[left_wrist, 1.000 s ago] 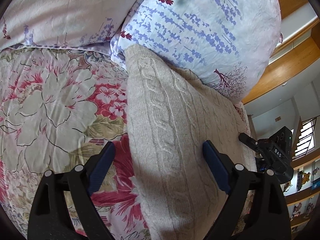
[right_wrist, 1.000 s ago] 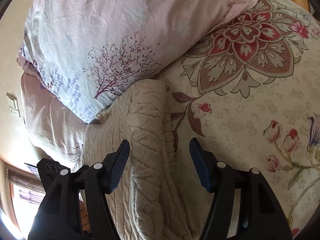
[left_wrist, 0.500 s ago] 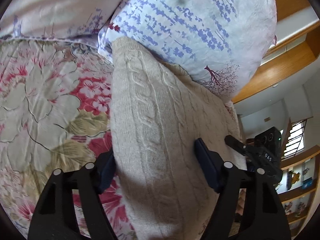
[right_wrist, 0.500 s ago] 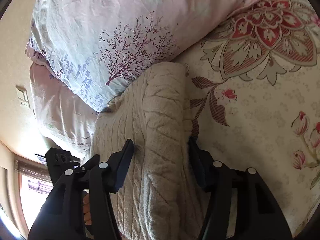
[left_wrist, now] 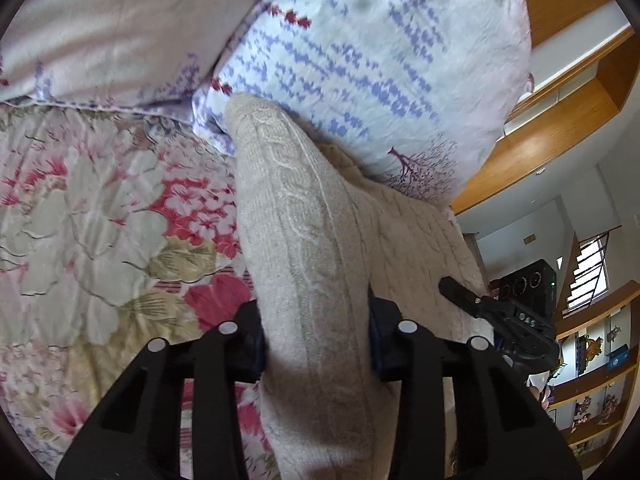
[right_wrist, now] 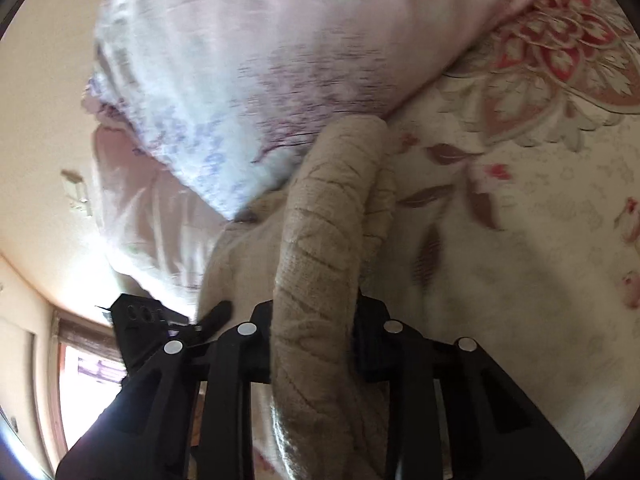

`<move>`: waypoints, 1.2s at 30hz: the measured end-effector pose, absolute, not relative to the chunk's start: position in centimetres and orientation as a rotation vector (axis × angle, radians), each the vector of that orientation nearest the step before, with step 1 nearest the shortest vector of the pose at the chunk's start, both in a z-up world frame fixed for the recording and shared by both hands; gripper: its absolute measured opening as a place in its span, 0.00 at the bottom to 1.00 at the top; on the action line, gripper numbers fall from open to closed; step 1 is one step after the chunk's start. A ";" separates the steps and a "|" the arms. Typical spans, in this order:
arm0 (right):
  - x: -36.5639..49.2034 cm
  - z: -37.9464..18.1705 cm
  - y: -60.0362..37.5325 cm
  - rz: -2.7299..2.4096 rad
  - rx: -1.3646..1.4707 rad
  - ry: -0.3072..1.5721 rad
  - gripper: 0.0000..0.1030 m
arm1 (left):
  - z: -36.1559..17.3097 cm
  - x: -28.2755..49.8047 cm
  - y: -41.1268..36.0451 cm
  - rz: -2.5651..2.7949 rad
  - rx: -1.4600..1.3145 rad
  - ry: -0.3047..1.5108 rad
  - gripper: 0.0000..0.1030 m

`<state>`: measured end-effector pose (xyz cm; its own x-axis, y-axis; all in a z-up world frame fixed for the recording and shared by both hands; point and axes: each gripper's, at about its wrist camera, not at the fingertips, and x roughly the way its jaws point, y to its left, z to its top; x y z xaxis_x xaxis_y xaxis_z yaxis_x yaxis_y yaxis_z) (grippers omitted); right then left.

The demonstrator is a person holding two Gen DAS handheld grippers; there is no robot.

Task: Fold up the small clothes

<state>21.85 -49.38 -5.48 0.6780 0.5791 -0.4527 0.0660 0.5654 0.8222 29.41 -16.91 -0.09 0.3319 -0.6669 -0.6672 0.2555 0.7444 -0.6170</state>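
Observation:
A beige cable-knit sweater (left_wrist: 296, 240) lies on a floral bedspread, its far end against a pillow. My left gripper (left_wrist: 314, 336) is shut on a bunched ridge of the sweater's left edge. My right gripper (right_wrist: 314, 340) is shut on a ridge of the sweater (right_wrist: 320, 232) at its other edge. In the left wrist view the right gripper (left_wrist: 504, 316) shows at the right, beyond the sweater. In the right wrist view the left gripper (right_wrist: 160, 324) shows at the lower left. The fingertips are buried in the knit.
A white pillow with purple sprigs (left_wrist: 380, 60) leans at the sweater's far end; it also shows in the right wrist view (right_wrist: 248, 60). A pink pillow (left_wrist: 120, 28) lies beside it. The floral bedspread (left_wrist: 100, 220) spreads left. Wooden shelves (left_wrist: 592, 380) stand beyond the bed.
Both grippers went from open astride the sweater's edges to shut, pinching the knit into raised ridges. The right wrist view is now blurred by motion.

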 end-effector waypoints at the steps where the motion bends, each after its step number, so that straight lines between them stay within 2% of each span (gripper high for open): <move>1: 22.0 -5.0 -48.5 0.359 0.932 0.785 0.25 | 0.1 29.2 -16.3 -0.622 -0.438 1.069 0.36; 8: 24.6 -4.8 -41.5 0.463 0.794 0.833 0.24 | 2.7 27.5 -9.2 -0.531 -0.366 0.963 0.36; 12: 25.7 -4.9 -37.8 0.372 0.630 0.873 0.24 | -0.3 28.4 -6.7 -0.467 -0.386 1.062 0.38; 14: 25.5 -4.6 -37.6 0.337 0.608 0.867 0.24 | -1.1 28.2 -6.7 -0.464 -0.392 1.048 0.44; 24: 25.1 -4.7 -37.6 0.223 0.610 0.855 0.24 | -0.4 27.3 -9.6 -0.345 -0.192 0.987 0.52; 26: 24.5 -5.1 -37.7 0.194 0.617 0.840 0.24 | 0.1 27.7 -10.6 -0.302 -0.102 0.966 0.58; 28: 24.4 -4.8 -37.1 0.165 0.600 0.827 0.26 | 0.8 27.4 -11.5 -0.264 -0.030 0.947 0.59; 30: 24.0 -3.7 -36.2 0.088 0.505 0.799 0.40 | 2.3 26.1 -11.8 -0.234 0.026 0.894 0.58; 32: 22.6 -1.9 -35.9 -0.012 0.405 0.723 0.44 | 3.6 24.5 -12.4 -0.233 0.106 0.813 0.61; 34: 21.4 -0.4 -36.0 0.030 0.404 0.657 0.44 | 4.7 22.8 -13.3 -0.247 0.178 0.745 0.66; 36: 20.7 0.5 -35.7 0.136 0.431 0.629 0.44 | 5.1 21.9 -14.2 -0.292 0.195 0.726 0.68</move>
<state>20.67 -35.70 0.49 0.8031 0.2517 -0.5401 0.0061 0.9029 0.4298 21.86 -14.22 5.13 0.7102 -0.1941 -0.6767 0.3280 0.9418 0.0740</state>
